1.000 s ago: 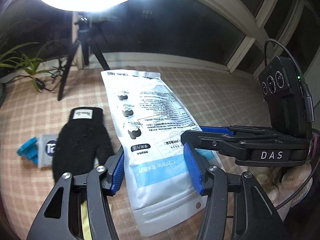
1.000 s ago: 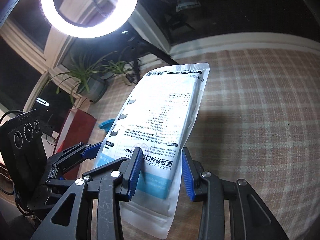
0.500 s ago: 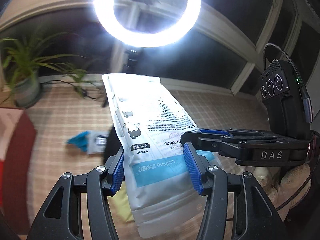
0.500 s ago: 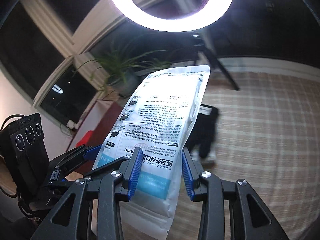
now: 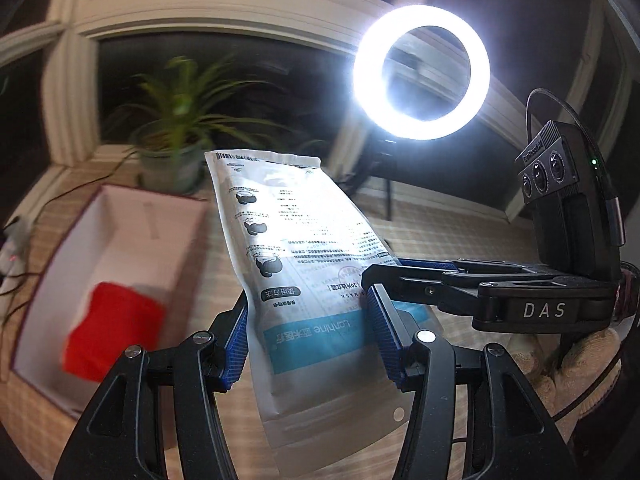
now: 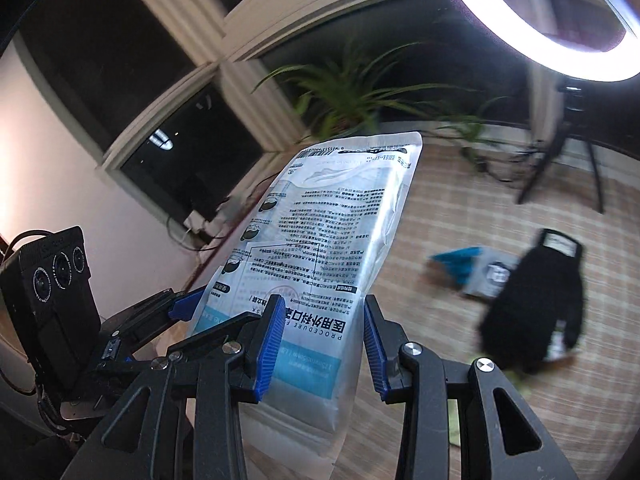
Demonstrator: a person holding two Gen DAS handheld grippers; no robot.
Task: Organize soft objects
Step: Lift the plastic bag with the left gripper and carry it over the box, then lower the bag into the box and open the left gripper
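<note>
Both tongs, left [image 5: 308, 336] and right [image 6: 322, 344], clamp the white mask pouch [image 5: 296, 264] between them, holding it raised above the checked tabletop [image 6: 460, 216], right of the open box [image 5: 120, 248].

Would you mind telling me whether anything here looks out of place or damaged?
Nothing looks damaged. The mask packet is intact, held up off the table by both the left gripper and the right gripper. The black glove and a small blue-and-grey packet lie loose on the checked tablecloth, outside the open box.
</note>
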